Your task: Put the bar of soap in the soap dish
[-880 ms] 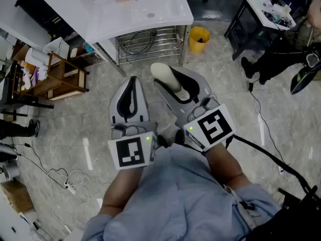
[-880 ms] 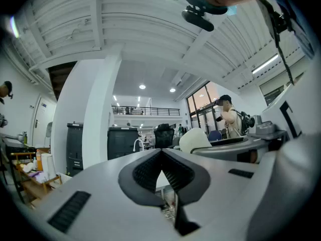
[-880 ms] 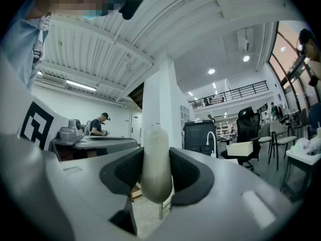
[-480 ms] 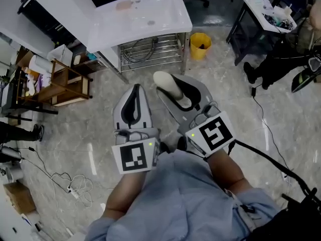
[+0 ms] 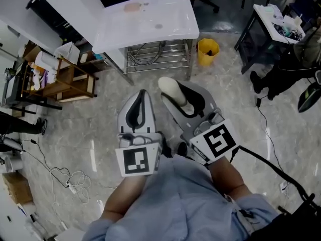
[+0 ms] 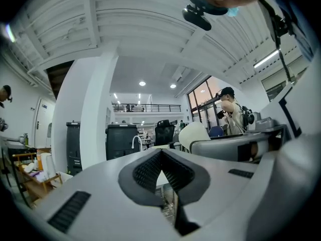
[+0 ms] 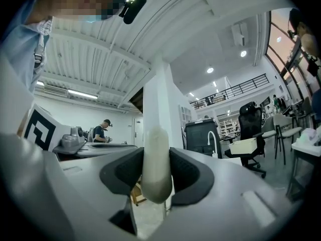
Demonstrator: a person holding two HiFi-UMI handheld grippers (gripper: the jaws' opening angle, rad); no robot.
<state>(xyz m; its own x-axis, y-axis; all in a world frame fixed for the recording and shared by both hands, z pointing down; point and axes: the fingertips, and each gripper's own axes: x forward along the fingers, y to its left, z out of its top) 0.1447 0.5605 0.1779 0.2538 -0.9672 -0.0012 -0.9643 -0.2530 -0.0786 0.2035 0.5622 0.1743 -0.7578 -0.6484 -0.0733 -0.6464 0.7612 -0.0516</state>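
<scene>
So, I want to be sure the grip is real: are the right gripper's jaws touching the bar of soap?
Touching. In the right gripper view, the pads of the right gripper press both sides of the bar of soap.

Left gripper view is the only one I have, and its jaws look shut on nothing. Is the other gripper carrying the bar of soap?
Observer: Yes. The right gripper view shows the right gripper with its pads pressed on both sides of the pale bar of soap, which stands on end.
Operator: Where is the sink?
Observer: In the head view the white sink stands ahead of the right gripper, which is short of it.
Operator: Is a soap dish on it?
Observer: A small pinkish thing sits near the sink's far edge. It is too small to tell whether it is the dish.
</scene>
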